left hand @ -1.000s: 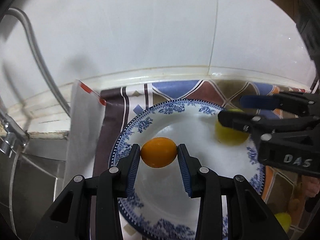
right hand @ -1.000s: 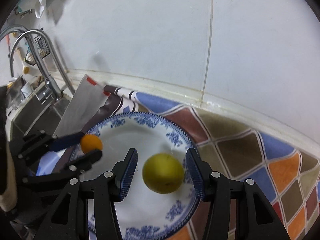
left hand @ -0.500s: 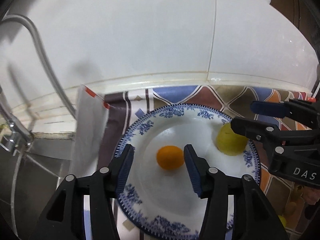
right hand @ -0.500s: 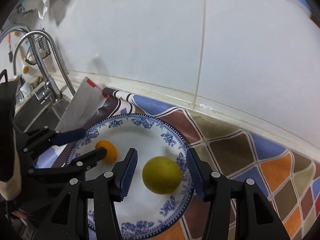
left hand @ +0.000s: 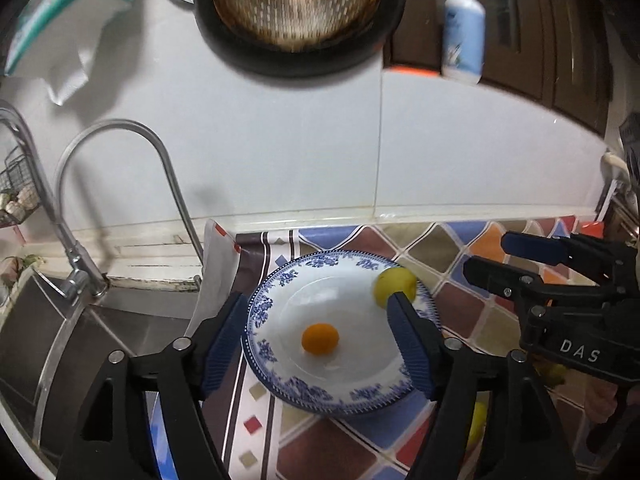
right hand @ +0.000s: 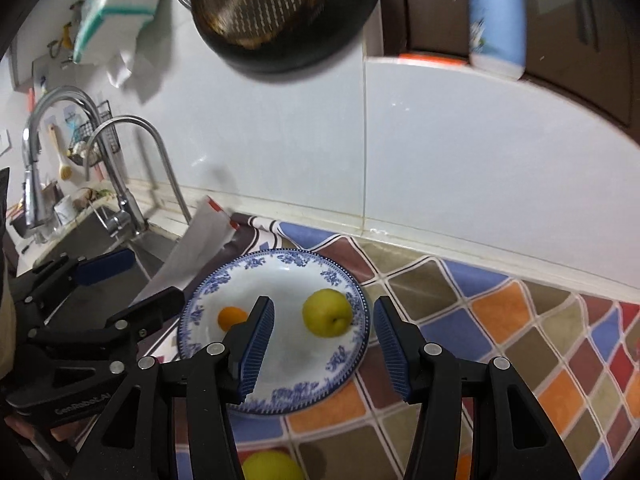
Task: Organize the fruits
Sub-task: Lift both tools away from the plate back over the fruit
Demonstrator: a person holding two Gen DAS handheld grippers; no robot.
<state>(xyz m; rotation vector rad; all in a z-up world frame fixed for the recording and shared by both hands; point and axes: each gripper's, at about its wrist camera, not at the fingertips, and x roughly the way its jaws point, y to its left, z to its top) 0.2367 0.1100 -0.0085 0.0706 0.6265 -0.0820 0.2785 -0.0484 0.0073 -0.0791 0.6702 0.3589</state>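
A blue-and-white plate (left hand: 280, 304) (right hand: 280, 396) sits on the patterned counter. A small orange (left hand: 320, 339) (right hand: 231, 317) lies near its middle and a yellow-green fruit (left hand: 394, 282) (right hand: 327, 312) near its right rim. My left gripper (left hand: 318, 344) is open and empty, raised above and in front of the plate. My right gripper (right hand: 322, 344) is open and empty, raised in front of the yellow-green fruit; it also shows in the left wrist view (left hand: 500, 256). Another yellow-green fruit (right hand: 272, 466) lies on the counter below my right gripper.
A sink with curved taps (left hand: 120, 128) (right hand: 132, 124) lies to the left. A white sheet (right hand: 192, 248) leans beside the plate. A dark colander (left hand: 296, 12) hangs on the tiled wall above. A white bottle (left hand: 462, 36) stands on a ledge at the upper right.
My left gripper let go of the orange, opened wide and pulled up and back from the plate. My right gripper also pulled up and back, leaving the yellow-green fruit on the plate.
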